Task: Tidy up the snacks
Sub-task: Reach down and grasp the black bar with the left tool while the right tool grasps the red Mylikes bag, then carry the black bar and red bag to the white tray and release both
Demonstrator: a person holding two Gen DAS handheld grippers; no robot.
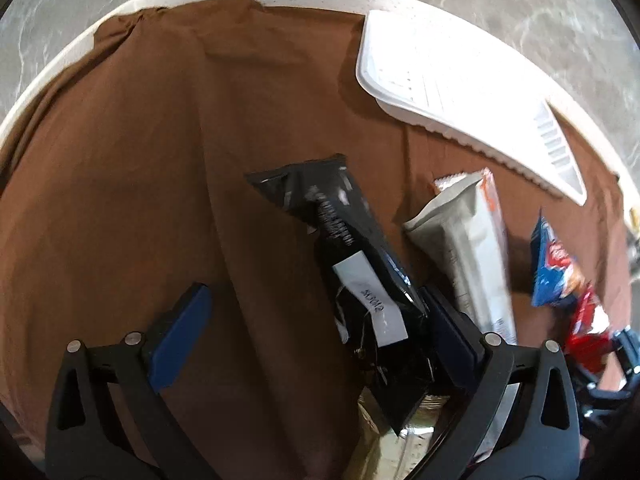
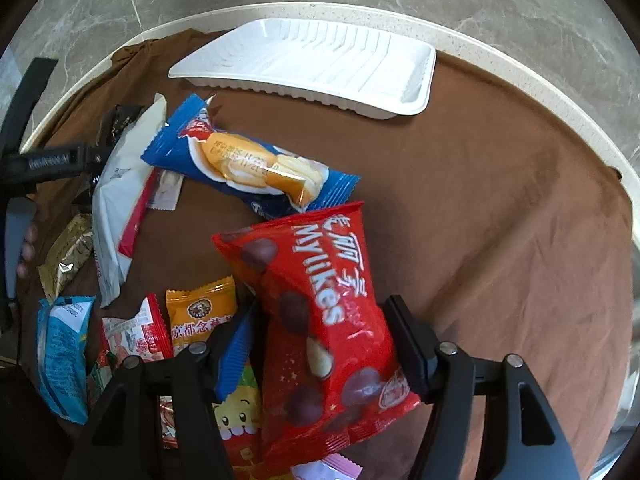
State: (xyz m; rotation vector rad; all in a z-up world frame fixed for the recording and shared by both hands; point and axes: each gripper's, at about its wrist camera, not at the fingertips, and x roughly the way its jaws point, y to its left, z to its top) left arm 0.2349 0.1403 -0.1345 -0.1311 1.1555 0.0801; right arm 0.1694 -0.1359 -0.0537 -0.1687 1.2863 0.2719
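In the left wrist view my left gripper [image 1: 316, 320] is open, its jaws wide apart. A black snack packet [image 1: 352, 272] with a white label lies between the fingers, against the right finger [image 1: 448, 332]. In the right wrist view my right gripper [image 2: 320, 328] is open around a red Mylikes bag [image 2: 320, 320] that lies between its fingers. A white ribbed tray [image 2: 320, 68] sits at the far side of the brown cloth; it also shows in the left wrist view [image 1: 460, 92]. A blue packet [image 2: 248, 164] lies beyond the red bag.
A white and orange packet [image 1: 472, 256] lies right of the black one. In the right wrist view, white [image 2: 116, 208], gold [image 2: 68, 256], light blue [image 2: 60, 352], orange [image 2: 200, 312] and red-white [image 2: 136, 332] packets crowd the left. The round table's pale rim [image 2: 560, 108] borders the cloth.
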